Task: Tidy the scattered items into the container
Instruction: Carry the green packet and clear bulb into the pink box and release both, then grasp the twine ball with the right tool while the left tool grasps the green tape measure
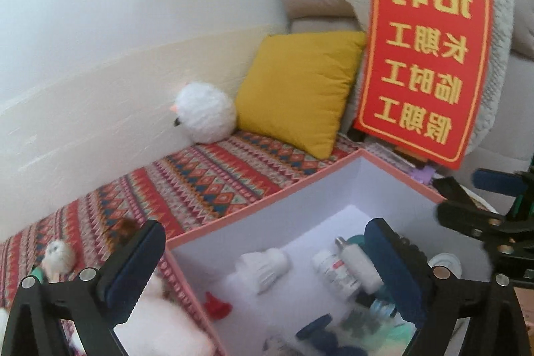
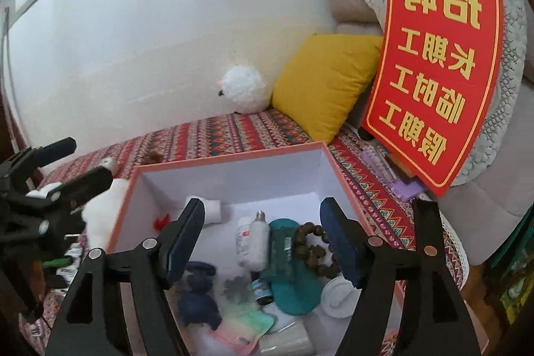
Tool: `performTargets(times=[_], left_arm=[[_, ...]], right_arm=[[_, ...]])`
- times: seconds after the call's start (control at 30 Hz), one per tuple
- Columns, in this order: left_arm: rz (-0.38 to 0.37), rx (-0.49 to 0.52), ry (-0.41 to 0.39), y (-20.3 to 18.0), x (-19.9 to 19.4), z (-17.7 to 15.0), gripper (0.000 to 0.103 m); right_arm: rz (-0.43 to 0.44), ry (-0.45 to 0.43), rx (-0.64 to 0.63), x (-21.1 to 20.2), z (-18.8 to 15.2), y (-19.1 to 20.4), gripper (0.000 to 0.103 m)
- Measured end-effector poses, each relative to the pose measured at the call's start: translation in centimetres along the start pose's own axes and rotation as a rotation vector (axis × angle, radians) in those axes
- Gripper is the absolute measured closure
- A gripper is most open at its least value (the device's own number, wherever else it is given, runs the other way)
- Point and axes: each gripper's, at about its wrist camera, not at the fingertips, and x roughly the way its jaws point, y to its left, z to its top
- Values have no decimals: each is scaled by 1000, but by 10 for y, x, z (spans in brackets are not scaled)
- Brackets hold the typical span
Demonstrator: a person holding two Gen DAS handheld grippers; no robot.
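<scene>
A pink-rimmed box (image 1: 267, 198) (image 2: 227, 159) with a white inside sits on a patterned cloth. It holds white bottles (image 2: 253, 239), a teal case (image 2: 290, 259), a bead bracelet (image 2: 317, 242), a blue toy (image 2: 197, 292) and a white ribbed piece (image 1: 263, 266). My left gripper (image 1: 263, 242) is open over the box's left rim, nothing between its fingers. My right gripper (image 2: 263, 222) is open above the box's contents, also empty. Outside the box on the left lie a small plush owl (image 1: 58, 257), a white fluffy item (image 1: 157, 322) (image 2: 103, 209) and a brown tuft (image 1: 125, 227).
A yellow cushion (image 1: 297, 89), a white fluffy ball toy (image 1: 203, 112) and a red sign (image 1: 424, 55) stand behind the box against the wall and sofa. Small purple items (image 2: 405, 189) lie at the sign's foot. The patterned cloth (image 1: 207, 175) shows between box and wall.
</scene>
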Motion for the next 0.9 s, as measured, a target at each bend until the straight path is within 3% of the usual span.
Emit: performTargets(times=[0.3, 0.47, 0.7, 0.9], left_arm=[[32, -78, 4, 40, -75, -36, 4], [64, -101, 20, 65, -118, -69, 3], [200, -170, 99, 148, -166, -138, 3], [342, -220, 169, 235, -170, -176, 3]], right_arm=[[83, -51, -54, -72, -18, 71, 22], [189, -29, -112, -89, -41, 133, 19], [332, 120, -199, -62, -97, 228, 19], [408, 243, -180, -6, -122, 290, 19]])
